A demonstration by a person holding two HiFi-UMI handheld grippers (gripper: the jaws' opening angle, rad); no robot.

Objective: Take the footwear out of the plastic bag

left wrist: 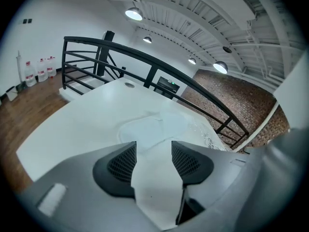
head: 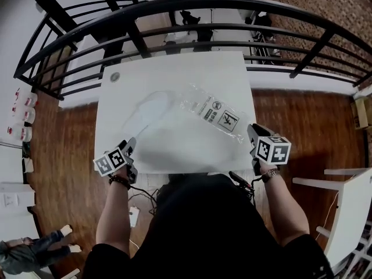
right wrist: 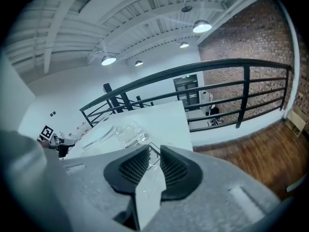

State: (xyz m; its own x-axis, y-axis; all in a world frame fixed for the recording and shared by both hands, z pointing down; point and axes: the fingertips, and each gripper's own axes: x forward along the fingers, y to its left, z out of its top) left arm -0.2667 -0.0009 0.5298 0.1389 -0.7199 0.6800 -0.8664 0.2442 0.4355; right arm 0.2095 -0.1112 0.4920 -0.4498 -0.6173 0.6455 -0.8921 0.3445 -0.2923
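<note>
The clear plastic bag [head: 212,112] lies flat on the white table [head: 174,68]. Its printed corner sits just at the narrow gap of the right gripper [right wrist: 154,164], not yet pinched; probably that end is to be held down. The white slipper [head: 150,110] lies at the bag's other end, ahead of the left gripper [left wrist: 153,153], whose jaws stand wide and empty
</note>
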